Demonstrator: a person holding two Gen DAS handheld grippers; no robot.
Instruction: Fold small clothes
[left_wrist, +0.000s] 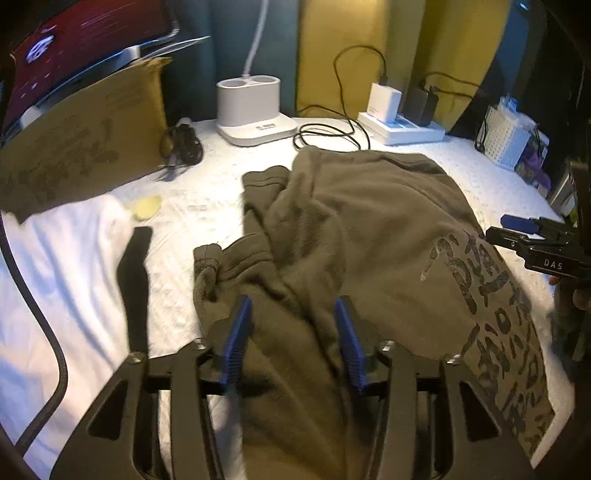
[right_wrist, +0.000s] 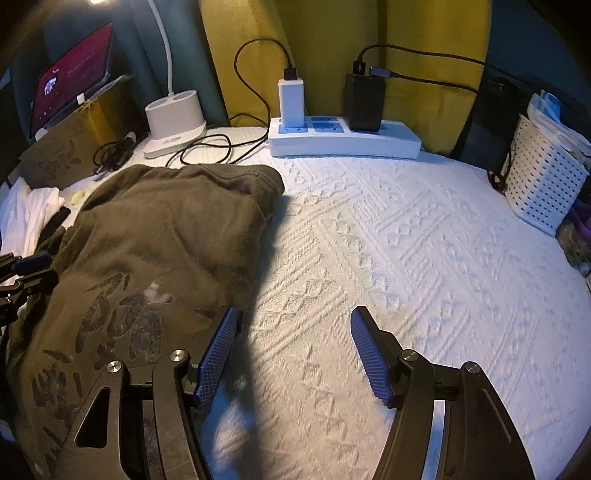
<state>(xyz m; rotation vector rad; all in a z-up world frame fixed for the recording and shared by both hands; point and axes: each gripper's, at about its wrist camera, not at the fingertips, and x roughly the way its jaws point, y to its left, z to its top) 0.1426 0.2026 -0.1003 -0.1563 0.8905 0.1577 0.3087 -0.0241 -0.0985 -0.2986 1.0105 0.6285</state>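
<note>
An olive-green garment (left_wrist: 369, 221) with a dark print lies crumpled on the white knitted bedspread (right_wrist: 424, 258). My left gripper (left_wrist: 293, 306) hovers over its rumpled near part. The blue pads stand apart with cloth beneath and between them, not pinched. My right gripper (right_wrist: 294, 314) is open at the garment's (right_wrist: 166, 229) right edge. Its left finger is over the printed cloth and its right finger over bare bedspread. The right gripper (left_wrist: 532, 243) also shows at the right edge of the left wrist view. The left gripper (right_wrist: 26, 269) shows at the left edge of the right wrist view.
At the back stand a white power strip (right_wrist: 343, 142) with chargers, a lamp base (right_wrist: 173, 122) and loose black cables (left_wrist: 328, 133). A cardboard sheet (left_wrist: 74, 155) and a tablet (right_wrist: 74, 74) are at the far left. A white basket (right_wrist: 543, 184) is at the right. White cloth (left_wrist: 74, 258) and a black strap (left_wrist: 135, 277) lie left.
</note>
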